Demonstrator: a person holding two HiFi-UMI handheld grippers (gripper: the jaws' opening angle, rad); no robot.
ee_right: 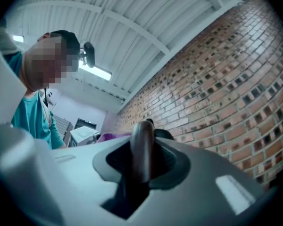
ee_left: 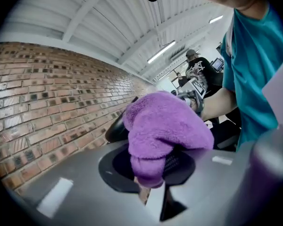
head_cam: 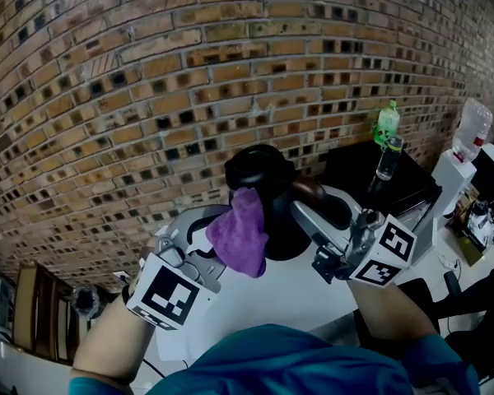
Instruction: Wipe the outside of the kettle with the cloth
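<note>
Our teal shirt (head_cam: 272,360) fills the 6 o'clock edge of the head view. Just above it, our left gripper (ee_left: 151,173) is closed on the purple cloth (head_cam: 240,233). The cloth bulges out of the jaws and lies against the black kettle (head_cam: 259,171) at the kettle's 8 o'clock side. Our right gripper (ee_right: 141,161) is clamped on the brown handle (head_cam: 309,189) at the kettle's 3 o'clock side. We see the kettle in the middle, before a brick wall (head_cam: 148,81). Whether it stands on the white table (head_cam: 296,299) we cannot tell. A green bottle (head_cam: 387,122) and a glass (head_cam: 389,159) stand at 2 o'clock, well apart from it.
</note>
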